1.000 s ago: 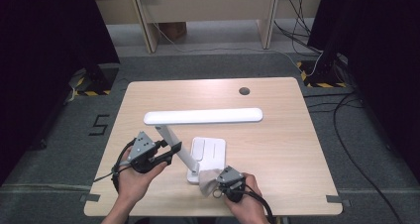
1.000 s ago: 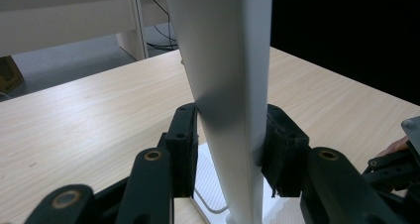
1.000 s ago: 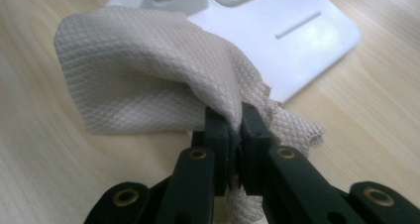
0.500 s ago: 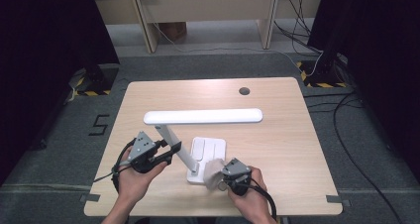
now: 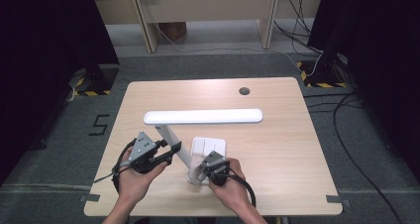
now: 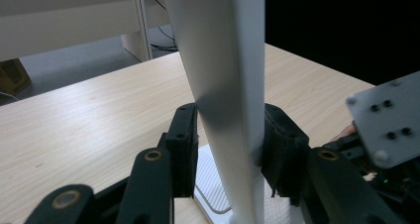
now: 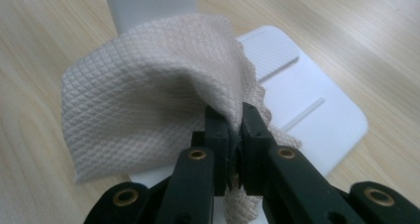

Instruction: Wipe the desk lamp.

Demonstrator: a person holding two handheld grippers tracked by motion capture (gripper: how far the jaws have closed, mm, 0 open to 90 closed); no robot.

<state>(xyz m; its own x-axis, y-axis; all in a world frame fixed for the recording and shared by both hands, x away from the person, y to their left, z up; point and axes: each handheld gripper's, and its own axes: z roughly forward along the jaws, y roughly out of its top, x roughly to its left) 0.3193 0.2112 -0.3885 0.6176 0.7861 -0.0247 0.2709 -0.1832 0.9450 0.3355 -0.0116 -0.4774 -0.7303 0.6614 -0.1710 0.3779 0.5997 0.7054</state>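
From the high view the cloth is nearly hidden behind the right tongs, which pinch it over the lamp's base. The left tongs clamp the lamp's arm. The right hand has slid forward along the base.

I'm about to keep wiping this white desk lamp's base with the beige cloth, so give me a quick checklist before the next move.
1. Beige waffle-weave cloth pinched in the right gripper: ok.
2. Left gripper steadying the white lamp arm: ok, both pads against it.
3. Cloth over the flat white lamp base: ok.
4. Cloth pressing on the base: cannot tell.
5. Long white lamp head away from both hands: ok.
6. Base flat on the light wooden table: ok.
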